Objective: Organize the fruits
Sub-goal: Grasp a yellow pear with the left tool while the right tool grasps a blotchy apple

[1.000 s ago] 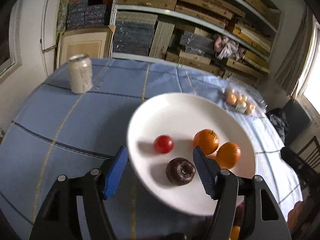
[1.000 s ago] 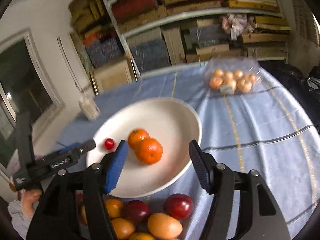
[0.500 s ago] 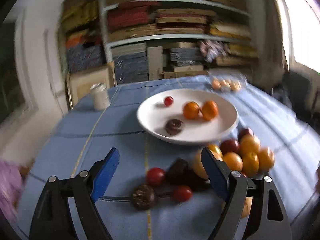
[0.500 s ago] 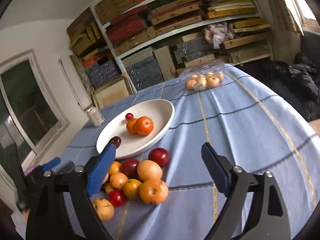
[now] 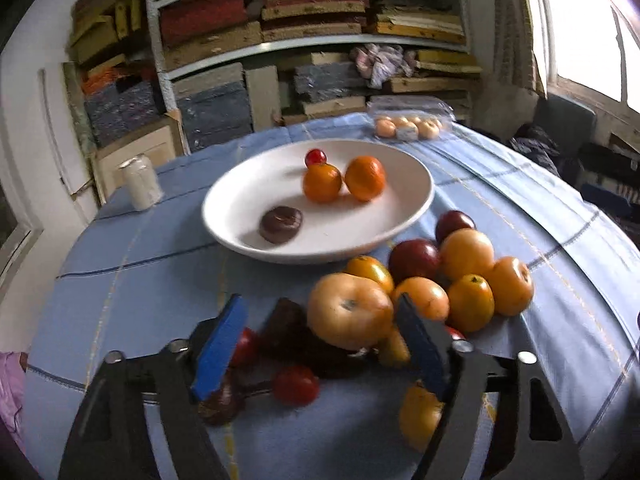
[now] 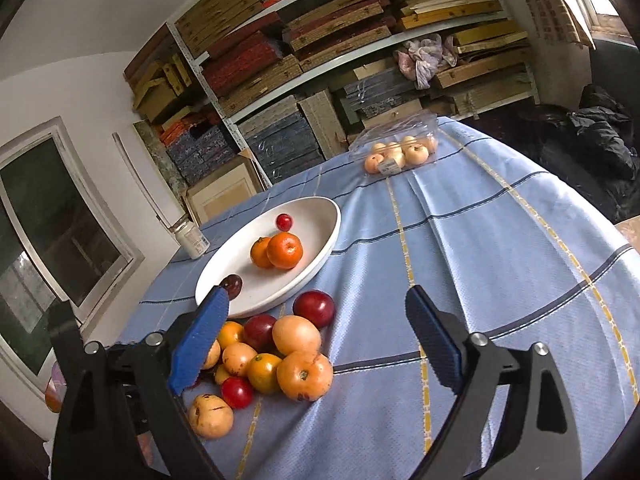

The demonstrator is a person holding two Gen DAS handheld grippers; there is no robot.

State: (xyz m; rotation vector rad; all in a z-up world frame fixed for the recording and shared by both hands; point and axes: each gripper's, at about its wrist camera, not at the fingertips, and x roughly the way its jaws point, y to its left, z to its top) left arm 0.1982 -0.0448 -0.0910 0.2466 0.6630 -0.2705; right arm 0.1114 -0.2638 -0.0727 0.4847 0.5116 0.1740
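Note:
A white plate (image 5: 416,200) (image 6: 324,240) holds two oranges (image 5: 322,182) (image 6: 285,250), a cherry tomato (image 5: 316,157) (image 6: 284,221) and a dark brown fruit (image 5: 281,224) (image 6: 233,285). A pile of loose fruit lies on the cloth in front of it. My left gripper (image 5: 320,300) hangs low over the pile, its jaws closing. A large yellow-orange fruit (image 5: 350,312) and a dark fruit (image 5: 288,326) sit between them, and neither pad presses on anything. My right gripper (image 6: 316,296) stands wide open above a red plum (image 6: 315,307) and the orange fruits (image 6: 304,376), holding nothing.
The round table wears a blue checked cloth (image 6: 480,240). A clear box of pale fruit (image 5: 408,128) (image 6: 400,152) sits at the far edge, and a white can (image 5: 142,182) (image 6: 192,236) stands left of the plate. Packed shelves (image 5: 320,40) fill the wall behind.
Both grippers have drawn back from the plate to the loose pile. The left jaws widened, then narrowed, and left the dark brown fruit on the plate. The right jaws have opened wider.

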